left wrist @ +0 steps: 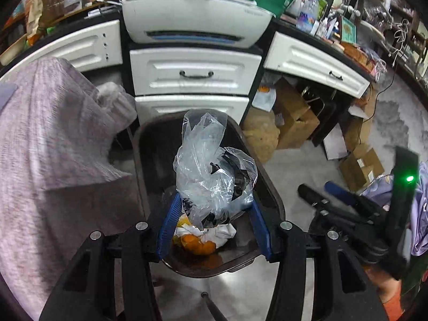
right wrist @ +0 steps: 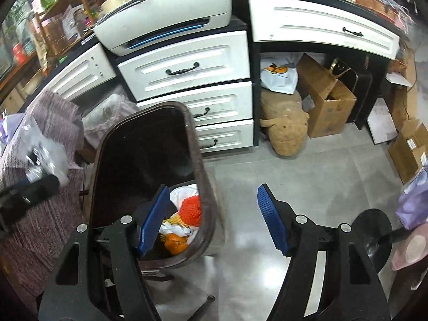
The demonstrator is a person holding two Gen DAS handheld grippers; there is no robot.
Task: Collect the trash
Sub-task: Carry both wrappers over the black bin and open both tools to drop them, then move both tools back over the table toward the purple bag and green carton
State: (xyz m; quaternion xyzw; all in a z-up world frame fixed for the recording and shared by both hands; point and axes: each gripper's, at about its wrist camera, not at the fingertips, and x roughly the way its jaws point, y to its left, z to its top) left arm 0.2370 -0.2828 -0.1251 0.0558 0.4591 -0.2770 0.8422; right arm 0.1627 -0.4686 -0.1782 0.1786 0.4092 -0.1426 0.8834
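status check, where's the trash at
Left gripper shut on clear plastic bag, over the bin. Right gripper open, empty, beside bin. Nothing blocking the drop.

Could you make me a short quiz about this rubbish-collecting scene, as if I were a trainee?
1. True or false: the left gripper holds a clear plastic bag over the brown bin.
2. What is between the right gripper's fingers? A) an orange B) nothing C) a box
3. Name the white machine that sits on top of the drawers.

Key: 1 true; 2 B; 3 a printer.
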